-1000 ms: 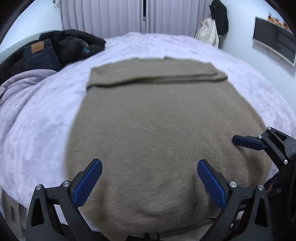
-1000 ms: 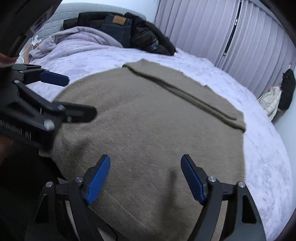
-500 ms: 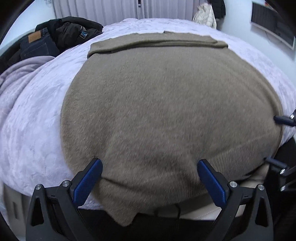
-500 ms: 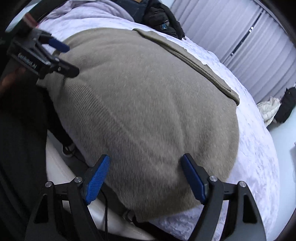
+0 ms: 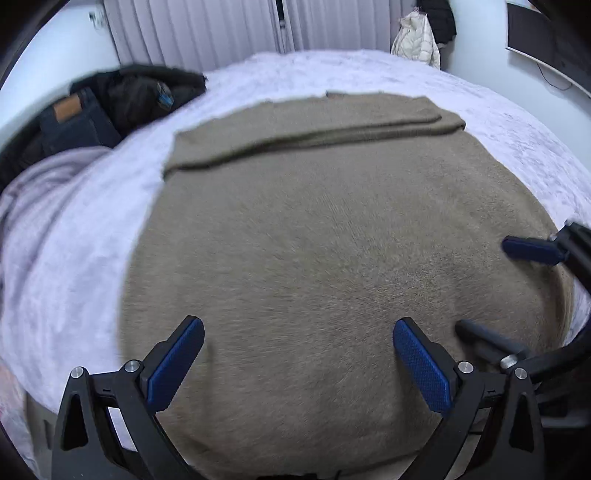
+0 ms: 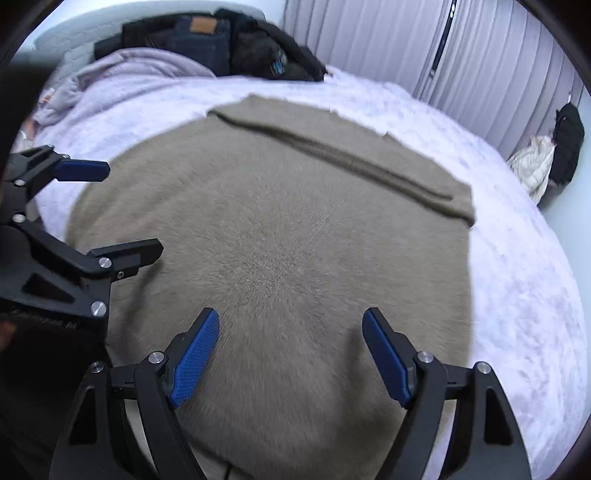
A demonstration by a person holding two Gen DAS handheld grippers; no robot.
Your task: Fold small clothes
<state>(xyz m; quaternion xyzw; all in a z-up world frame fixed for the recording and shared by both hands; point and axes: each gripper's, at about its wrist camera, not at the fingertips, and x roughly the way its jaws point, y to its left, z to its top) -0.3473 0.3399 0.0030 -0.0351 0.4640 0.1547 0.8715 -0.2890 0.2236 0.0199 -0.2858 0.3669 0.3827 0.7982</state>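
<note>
An olive-brown knit garment [image 5: 332, 240] lies spread flat on the white bed cover, with a folded band along its far edge [image 5: 314, 136]. It also fills the right wrist view [image 6: 280, 251]. My left gripper [image 5: 295, 354] is open and empty over the garment's near part. My right gripper [image 6: 291, 350] is open and empty over the same near part, to the right of the left one. Each shows in the other's view: the right gripper [image 5: 517, 291] and the left gripper [image 6: 118, 210]. The garment's near hem is hidden below the frames.
A white fluffy bed cover [image 5: 92, 236] surrounds the garment. A pile of dark jackets and jeans [image 5: 110, 103] and a lilac blanket [image 5: 40, 184] lie at the far left. Curtains [image 5: 221, 33], a white jacket [image 5: 415, 40] and a wall shelf [image 5: 546, 48] stand behind.
Half a second ago both grippers were drawn back past the bed's near edge, with the hem in view. Now both have moved forward over the garment. Both stayed open.
</note>
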